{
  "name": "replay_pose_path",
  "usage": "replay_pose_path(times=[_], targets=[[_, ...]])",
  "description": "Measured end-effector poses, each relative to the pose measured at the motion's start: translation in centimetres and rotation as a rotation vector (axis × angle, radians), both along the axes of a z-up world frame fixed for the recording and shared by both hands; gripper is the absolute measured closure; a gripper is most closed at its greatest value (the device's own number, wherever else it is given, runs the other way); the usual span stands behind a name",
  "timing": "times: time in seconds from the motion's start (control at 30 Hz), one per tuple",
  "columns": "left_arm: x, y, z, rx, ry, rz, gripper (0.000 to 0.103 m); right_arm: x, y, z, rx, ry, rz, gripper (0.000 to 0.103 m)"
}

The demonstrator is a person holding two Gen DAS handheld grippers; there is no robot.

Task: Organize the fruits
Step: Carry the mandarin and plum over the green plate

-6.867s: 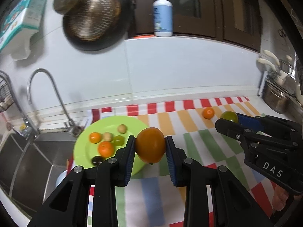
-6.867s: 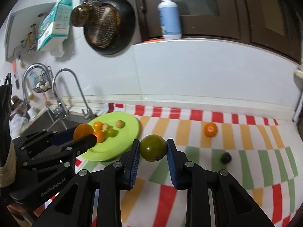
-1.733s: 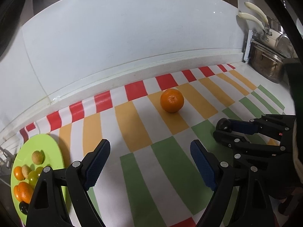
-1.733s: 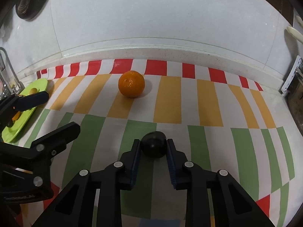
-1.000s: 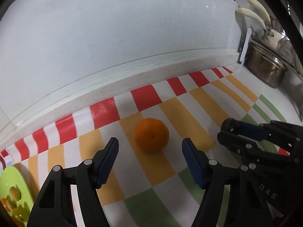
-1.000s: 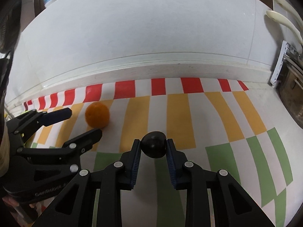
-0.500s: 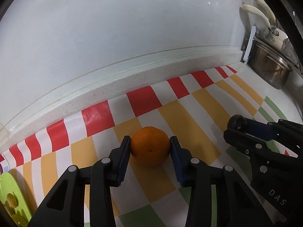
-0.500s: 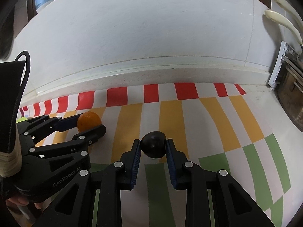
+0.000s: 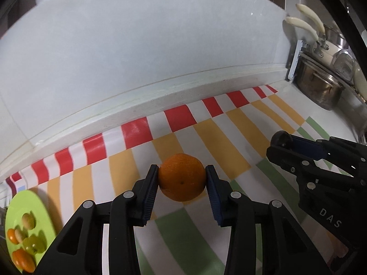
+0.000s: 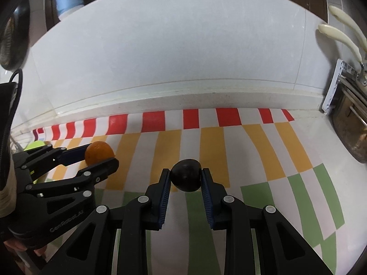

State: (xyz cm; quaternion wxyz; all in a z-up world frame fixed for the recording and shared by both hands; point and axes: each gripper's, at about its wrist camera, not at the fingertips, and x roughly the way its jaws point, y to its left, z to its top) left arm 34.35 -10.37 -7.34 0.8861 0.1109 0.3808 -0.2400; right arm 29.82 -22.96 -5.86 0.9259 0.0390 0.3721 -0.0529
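Orange point(image 9: 182, 180), loose on the counter point(image 9: 240, 137) a second ago, is now sitting clamped in the left claw point(image 9: 182, 183). Right claw point(image 10: 186, 181) is gripping a dark fruit point(image 10: 186, 177); both are probably heading for the green plate point(image 9: 45, 208).

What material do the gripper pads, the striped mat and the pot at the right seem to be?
Left gripper pads: likely blue rubber, ribbed. Mat: probably vinyl, with faint glare. Pot: metal, shiny and reflective.
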Motion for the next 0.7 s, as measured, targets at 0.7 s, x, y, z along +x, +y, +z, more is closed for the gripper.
replay_pose_path(times=[0.7], targets=[[-8.5,6.8,5.5,-0.084,-0.054,0.126,0.063,-6.9,6.4,4.9,-0.004,-0.094,0.144,0.075]])
